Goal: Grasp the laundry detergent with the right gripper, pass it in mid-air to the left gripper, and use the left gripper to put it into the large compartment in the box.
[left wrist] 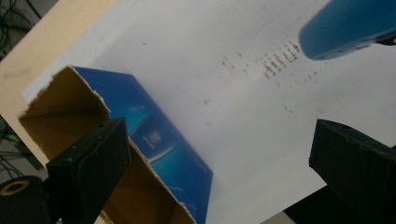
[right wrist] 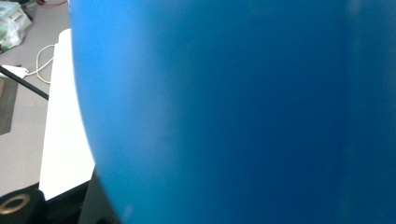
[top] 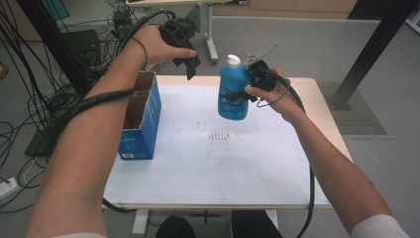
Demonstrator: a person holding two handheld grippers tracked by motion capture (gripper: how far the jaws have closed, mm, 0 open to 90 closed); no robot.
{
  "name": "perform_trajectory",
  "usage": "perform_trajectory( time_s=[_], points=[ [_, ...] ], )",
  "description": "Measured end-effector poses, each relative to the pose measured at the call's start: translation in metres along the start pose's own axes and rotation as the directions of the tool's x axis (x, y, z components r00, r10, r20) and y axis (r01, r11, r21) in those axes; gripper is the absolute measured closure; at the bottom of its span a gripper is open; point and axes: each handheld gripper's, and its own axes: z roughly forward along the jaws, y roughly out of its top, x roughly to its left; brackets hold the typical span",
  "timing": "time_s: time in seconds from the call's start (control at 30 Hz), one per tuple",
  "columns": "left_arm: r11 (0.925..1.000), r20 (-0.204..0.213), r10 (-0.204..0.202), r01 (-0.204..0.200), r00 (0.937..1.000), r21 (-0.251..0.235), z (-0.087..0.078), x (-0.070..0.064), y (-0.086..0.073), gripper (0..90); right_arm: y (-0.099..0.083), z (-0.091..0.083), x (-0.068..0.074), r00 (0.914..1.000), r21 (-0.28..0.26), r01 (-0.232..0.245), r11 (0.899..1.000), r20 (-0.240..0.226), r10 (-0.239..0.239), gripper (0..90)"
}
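Left gripper (top: 190, 67): raised above the far left corner of the table, jaws spread wide with nothing between them; in the left gripper view both black jaws well apart, looking down on box and table.
Right gripper (top: 260, 74): raised over the far middle of the table, clamped on the blue bottle from its right side; jaws themselves hidden behind the bottle in the high view.
Blue bottle (top: 233, 91): off the table, upright, white cap on top, label facing the camera; rounded blue base at the upper right of the left gripper view (left wrist: 345, 28); blurred blue wall pressed close to the lens in the right gripper view (right wrist: 233, 112).
Blue box (top: 143, 116): standing on the left edge of the table, top torn open, brown cardboard inside; well apart from the bottle, below and just near the left gripper; open mouth behind the left jaw in the left gripper view (left wrist: 154, 140).
Table (top: 213, 163): white top with a pale wooden rim, small brownish speckles near the middle, below the bottle.
Hands: left hand (top: 158, 44) wrapped over its gripper, dark band on the wrist; right hand (top: 277, 94) gripping from the right.
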Motion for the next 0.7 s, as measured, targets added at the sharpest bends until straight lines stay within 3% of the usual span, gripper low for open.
perform_trajectory(
  time_s=[0.23,0.33,0.4,0.6,0.7],
  points=[
    [0.9952,0.011,0.095,-0.095,0.9954,-0.024,-0.020,0.006,-0.008,6.0,0.034,0.031,-0.001,0.9973,0.012,0.043,0.999,-0.061,-0.042,43.4],
    [0.9854,0.039,0.166,-0.164,0.9854,-0.044,-0.029,0.005,-0.015,5.8,0.044,0.045,-0.001,0.9941,0.013,0.065,0.998,-0.088,-0.063,43.4],
    [0.9781,0.027,0.203,-0.202,0.9787,-0.050,-0.034,0.005,-0.019,5.9,0.049,0.054,0.000,0.9904,0.013,0.077,0.997,-0.116,-0.075,43.4],
    [0.9643,0.031,0.262,-0.260,0.9647,-0.052,-0.038,0.004,-0.025,6.1,0.059,0.079,0.008,0.9767,0.020,0.124,0.992,-0.178,-0.119,43.3],
    [0.9536,0.031,0.299,-0.298,0.9536,-0.041,-0.035,0.000,-0.027,6.1,0.061,0.091,0.014,0.9664,0.020,0.148,0.989,-0.215,-0.141,43.4]
  ],
)
